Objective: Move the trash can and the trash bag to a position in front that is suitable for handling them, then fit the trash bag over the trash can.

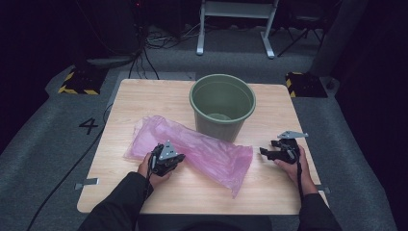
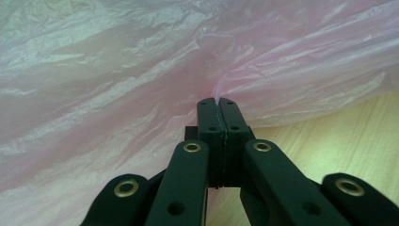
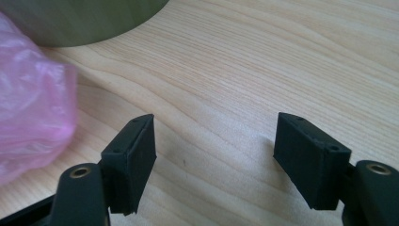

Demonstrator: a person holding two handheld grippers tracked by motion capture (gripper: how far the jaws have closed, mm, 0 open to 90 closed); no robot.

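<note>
1. Table: light wood top with rounded corners, centre of the high view, standing on grey carpet.
2. Green bin: round, olive-green, upright and open-mouthed, in the upper middle of the table. Its curved wall also fills the upper left of the right gripper view.
3. Pink plastic bag: thin, translucent and crumpled, lying flat across the middle of the table, running from centre left down toward lower right of the high view. Its far edge touches or lies just beside the bin's base. In the left gripper view it covers most of the frame; in the right gripper view it sits blurred at the left edge.
4. Left gripper: held in the person's left hand, lower centre-left of the high view, at the bag's near edge. Jaws pressed together, pinching a fold of the pink film between their tips.
5. Right gripper: held in the right hand, lower right of the high view, just beside the bag's right end and apart from it. Jaws spread wide over bare wood, nothing between them.
6. Dark sleeves: enter from the bottom edge.
</note>
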